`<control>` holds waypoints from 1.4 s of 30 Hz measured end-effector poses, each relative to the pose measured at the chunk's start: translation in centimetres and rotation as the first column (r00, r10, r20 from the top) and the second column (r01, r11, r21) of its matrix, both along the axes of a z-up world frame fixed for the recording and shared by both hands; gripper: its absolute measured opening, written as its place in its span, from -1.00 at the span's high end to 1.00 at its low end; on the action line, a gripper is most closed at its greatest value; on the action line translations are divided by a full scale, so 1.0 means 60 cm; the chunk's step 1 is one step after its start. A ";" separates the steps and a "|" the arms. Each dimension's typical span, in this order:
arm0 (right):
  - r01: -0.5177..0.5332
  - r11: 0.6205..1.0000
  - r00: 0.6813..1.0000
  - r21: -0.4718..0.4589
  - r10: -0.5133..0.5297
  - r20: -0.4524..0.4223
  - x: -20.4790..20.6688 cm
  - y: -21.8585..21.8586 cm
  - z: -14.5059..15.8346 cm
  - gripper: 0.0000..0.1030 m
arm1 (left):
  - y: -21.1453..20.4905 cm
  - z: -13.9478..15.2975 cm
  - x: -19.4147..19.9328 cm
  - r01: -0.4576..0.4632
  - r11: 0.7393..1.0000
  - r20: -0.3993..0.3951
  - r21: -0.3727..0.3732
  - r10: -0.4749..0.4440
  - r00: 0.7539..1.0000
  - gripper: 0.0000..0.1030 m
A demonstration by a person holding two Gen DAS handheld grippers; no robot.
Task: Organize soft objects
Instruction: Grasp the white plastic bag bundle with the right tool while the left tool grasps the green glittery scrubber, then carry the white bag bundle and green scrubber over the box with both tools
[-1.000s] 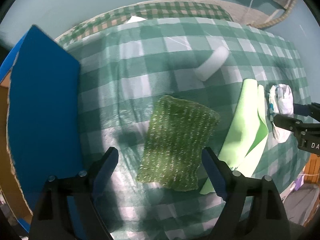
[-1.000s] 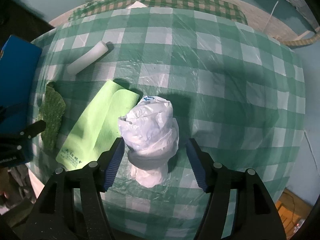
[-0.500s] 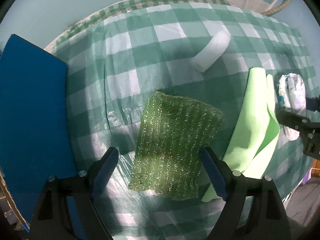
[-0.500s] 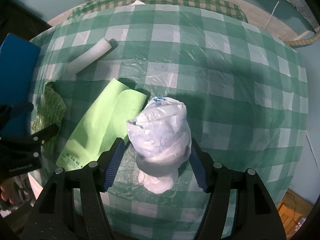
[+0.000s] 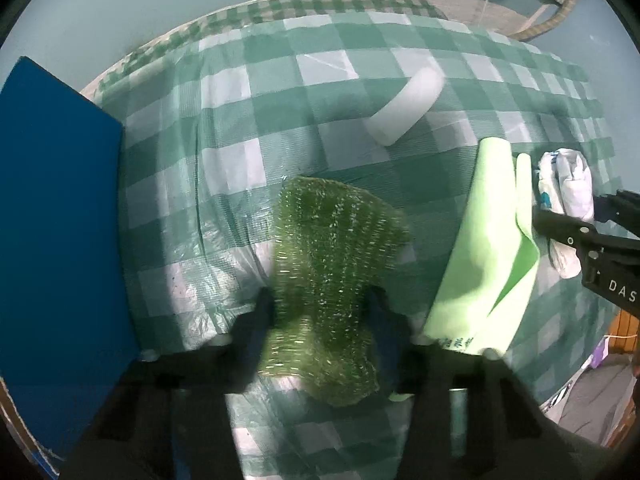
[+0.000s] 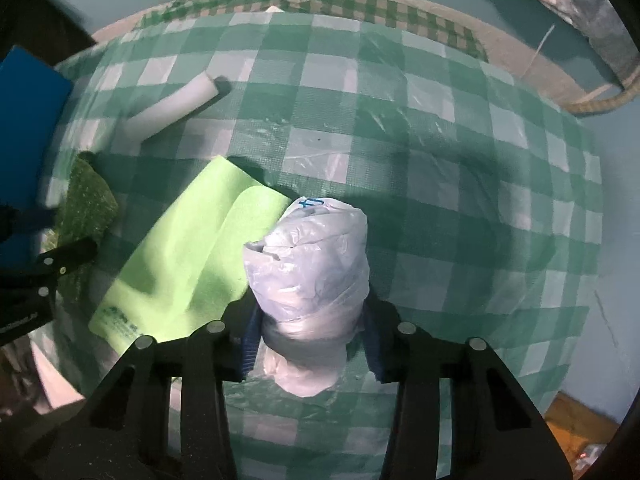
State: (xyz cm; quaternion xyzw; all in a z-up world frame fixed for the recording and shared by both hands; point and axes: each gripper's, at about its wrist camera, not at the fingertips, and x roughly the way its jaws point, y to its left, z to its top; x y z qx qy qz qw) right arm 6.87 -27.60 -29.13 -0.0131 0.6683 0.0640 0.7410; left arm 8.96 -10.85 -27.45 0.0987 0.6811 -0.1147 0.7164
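Note:
A dark green glittery scouring cloth [image 5: 332, 272] lies on the green checked tablecloth [image 5: 256, 128]. My left gripper [image 5: 320, 312] is shut on its near end, bunching it. A crumpled white plastic bag [image 6: 310, 268] sits between the fingers of my right gripper [image 6: 310, 340], which is shut on it. The bag also shows at the right of the left wrist view [image 5: 566, 192]. A light green folded cloth [image 5: 490, 256] lies between the two, also in the right wrist view [image 6: 180, 256]. A white foam roll [image 5: 406, 112] lies farther back.
A blue box [image 5: 56, 232] stands at the table's left edge, also in the right wrist view [image 6: 28, 120]. The pale blue floor [image 5: 120, 12] lies beyond the table's far edge. A woven strap [image 6: 600, 100] lies on the floor at the back right.
My left gripper has closed on the green scouring cloth and bunched it. My right gripper has closed on the white plastic bag, squeezing its lower part.

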 end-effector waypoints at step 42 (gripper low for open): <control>-0.185 0.982 0.972 0.022 0.180 0.151 -0.062 0.071 0.225 0.23 | 0.062 0.206 -0.104 -0.029 1.000 0.176 0.002 0.029 0.984 0.69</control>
